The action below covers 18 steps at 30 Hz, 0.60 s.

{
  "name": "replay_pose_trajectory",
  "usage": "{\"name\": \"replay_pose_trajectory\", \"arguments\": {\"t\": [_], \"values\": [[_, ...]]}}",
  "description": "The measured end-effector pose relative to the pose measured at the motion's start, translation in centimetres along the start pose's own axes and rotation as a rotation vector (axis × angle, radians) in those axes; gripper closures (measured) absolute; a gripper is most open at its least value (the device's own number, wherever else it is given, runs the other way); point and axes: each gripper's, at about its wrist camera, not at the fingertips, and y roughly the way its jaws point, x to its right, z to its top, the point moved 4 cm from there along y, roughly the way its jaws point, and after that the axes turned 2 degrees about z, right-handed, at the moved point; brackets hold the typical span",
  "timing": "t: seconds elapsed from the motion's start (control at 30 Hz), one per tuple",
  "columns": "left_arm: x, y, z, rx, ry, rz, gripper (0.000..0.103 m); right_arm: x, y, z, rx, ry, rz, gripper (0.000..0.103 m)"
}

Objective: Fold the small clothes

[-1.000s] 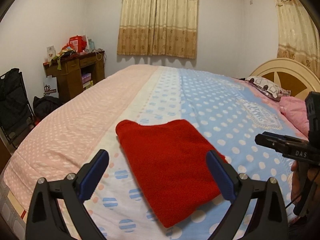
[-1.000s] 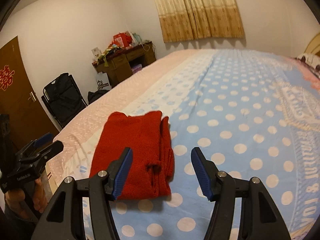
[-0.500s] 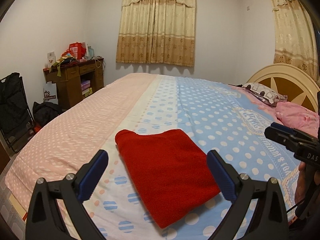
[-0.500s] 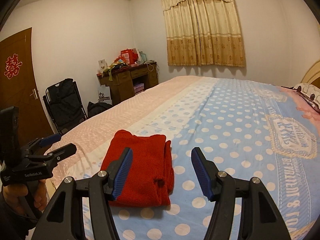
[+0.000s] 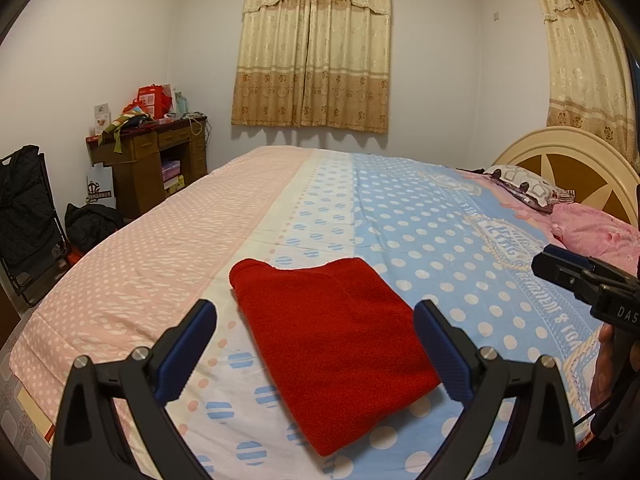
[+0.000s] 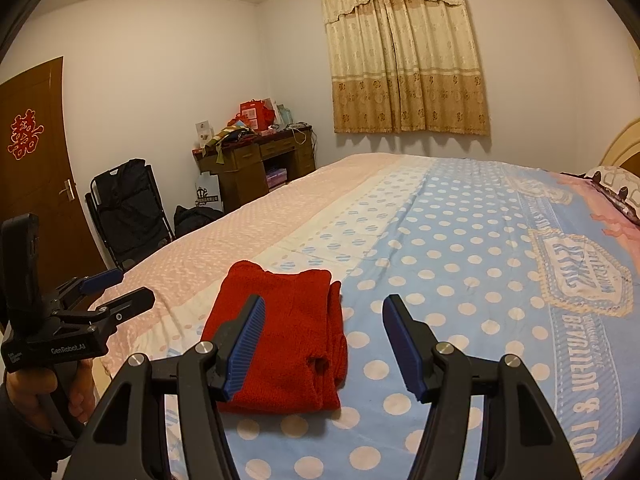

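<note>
**Folded red garment on the bed, both grippers empty above it**

A red garment [image 5: 336,344] lies folded in a neat rectangle on the polka-dot bedspread [image 5: 420,232], near its front edge. The left gripper [image 5: 316,344] hangs over it with jaws spread wide, holding nothing. The right gripper [image 6: 324,340] hovers just beside it, jaws parted and empty, not touching the cloth

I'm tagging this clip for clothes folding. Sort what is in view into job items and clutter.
Job:
- red knitted garment, folded on the bedspread
- left gripper, open
- right gripper, open

Lying about:
- wooden desk with red boxes
- black folding chair
- patterned pillow
- curtains
</note>
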Motion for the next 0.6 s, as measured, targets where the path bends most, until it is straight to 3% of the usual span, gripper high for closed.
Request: {"name": "replay_pose_trajectory", "arguments": {"t": [0.43,0.6], "values": [[0.4,-0.1,0.0,-0.001,0.023,0.013,0.0,-0.6,-0.2,0.0,0.019,-0.005,-0.005,0.041],[0.4,-0.8,0.4,0.035,0.042,0.027,0.0,-1.1,-0.5,0.1,0.031,-0.016,-0.006,0.041]]}}
